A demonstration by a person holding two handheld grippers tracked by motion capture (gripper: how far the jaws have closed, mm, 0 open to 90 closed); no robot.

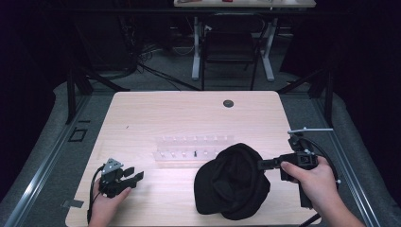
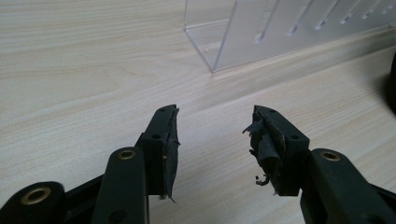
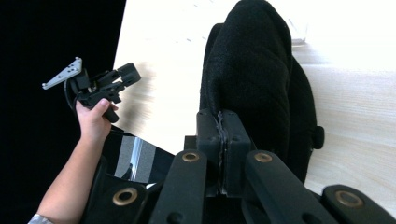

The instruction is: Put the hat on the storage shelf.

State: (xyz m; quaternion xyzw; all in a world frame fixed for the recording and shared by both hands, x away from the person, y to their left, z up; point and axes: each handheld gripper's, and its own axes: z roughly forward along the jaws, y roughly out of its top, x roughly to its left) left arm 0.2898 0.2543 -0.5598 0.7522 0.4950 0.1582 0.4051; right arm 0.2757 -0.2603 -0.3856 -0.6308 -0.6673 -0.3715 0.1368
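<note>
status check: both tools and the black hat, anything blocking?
Right tool shut on black hat, pinching its edge. Left tool open, nothing between its jaws, over bare table. Clear acrylic rack just behind hat.

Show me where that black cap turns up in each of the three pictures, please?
High view: the black cap lies on the table's near right part, the right tool shut at its edge.
Left gripper view: a dark sliver at the right edge, probably the cap.
Right gripper view: centre, rising just beyond the shut jaws.
Shared landmark: the clear plastic rack beside the cap.
</note>
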